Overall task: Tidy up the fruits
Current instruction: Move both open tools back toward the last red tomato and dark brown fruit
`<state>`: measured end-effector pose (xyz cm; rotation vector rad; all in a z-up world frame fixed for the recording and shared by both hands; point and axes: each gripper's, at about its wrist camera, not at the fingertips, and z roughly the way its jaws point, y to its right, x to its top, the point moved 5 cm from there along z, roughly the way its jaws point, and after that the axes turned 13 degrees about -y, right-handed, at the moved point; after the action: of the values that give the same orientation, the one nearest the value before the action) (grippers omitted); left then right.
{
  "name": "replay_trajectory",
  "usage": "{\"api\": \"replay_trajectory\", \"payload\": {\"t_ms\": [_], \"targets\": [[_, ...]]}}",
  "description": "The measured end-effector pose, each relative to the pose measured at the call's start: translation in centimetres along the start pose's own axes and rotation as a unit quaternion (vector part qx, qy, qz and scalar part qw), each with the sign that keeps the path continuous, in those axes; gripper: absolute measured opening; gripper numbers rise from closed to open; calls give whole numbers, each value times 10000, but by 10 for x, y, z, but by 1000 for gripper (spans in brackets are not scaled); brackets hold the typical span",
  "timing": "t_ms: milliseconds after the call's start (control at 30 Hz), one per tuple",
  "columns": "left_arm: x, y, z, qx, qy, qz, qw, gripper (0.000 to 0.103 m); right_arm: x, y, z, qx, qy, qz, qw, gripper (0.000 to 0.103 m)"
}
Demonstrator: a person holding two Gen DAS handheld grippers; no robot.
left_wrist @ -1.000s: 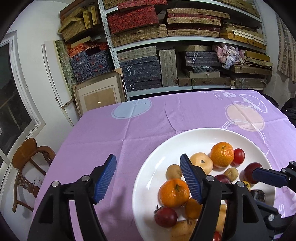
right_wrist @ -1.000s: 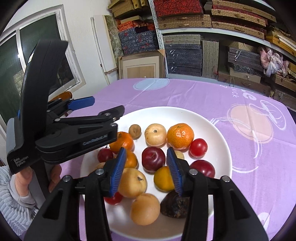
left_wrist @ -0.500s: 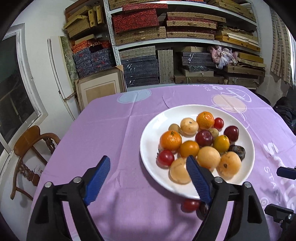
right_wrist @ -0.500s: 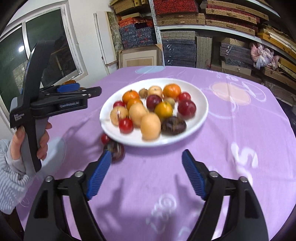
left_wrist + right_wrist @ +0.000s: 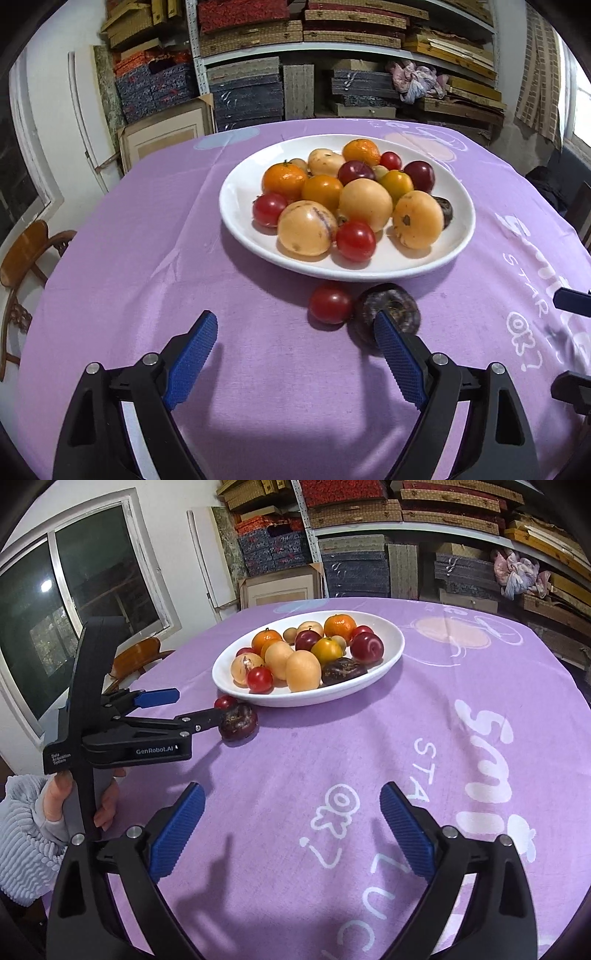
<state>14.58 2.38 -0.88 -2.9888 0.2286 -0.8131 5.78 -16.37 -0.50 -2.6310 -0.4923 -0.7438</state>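
Left wrist view: your left gripper (image 5: 295, 354) stands wide open with nothing between its pads. 2 fruits lie off the plate on the purple tablecloth (image 5: 147, 266): a red cherry tomato (image 5: 330, 302) and, touching it, a dark purple wrinkled fruit (image 5: 391, 308) whose near side sits behind your right-hand pad. Both are just beside the white plate (image 5: 240, 188), where the rest are heaped. Expect the tomato to be light, smooth and ready to roll; take it across its widest part and squeeze gently, since the skin looks likely to split. The dark fruit looks softer and rougher, so it should slip less.

Right wrist view: your right gripper (image 5: 291, 823) has just been opening and is spread wide, empty, over the printed cloth, well apart from the plate (image 5: 388, 657). The left gripper (image 5: 173, 712) shows side-on; its nearer finger (image 5: 199, 720) touches or nearly touches the dark fruit (image 5: 240, 722), and the tomato (image 5: 225, 702) lies behind it.
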Motion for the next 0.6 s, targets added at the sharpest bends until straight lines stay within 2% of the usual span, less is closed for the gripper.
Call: {"api": "replay_trajectory", "payload": {"t_ms": [133, 400, 500, 600], "targets": [[3, -16, 4, -65, -68, -207, 9997, 88, 0, 1, 3, 73, -96, 52, 9999, 94], [11, -5, 15, 56, -175, 52, 9998, 89, -1, 0, 5, 76, -141, 82, 9998, 94], [12, -19, 22, 482, -278, -67, 9984, 88, -1, 0, 5, 80, -144, 89, 9998, 94], [9, -39, 21, 224, -301, -355, 9987, 87, 0, -1, 5, 111, -137, 81, 9998, 94]]}}
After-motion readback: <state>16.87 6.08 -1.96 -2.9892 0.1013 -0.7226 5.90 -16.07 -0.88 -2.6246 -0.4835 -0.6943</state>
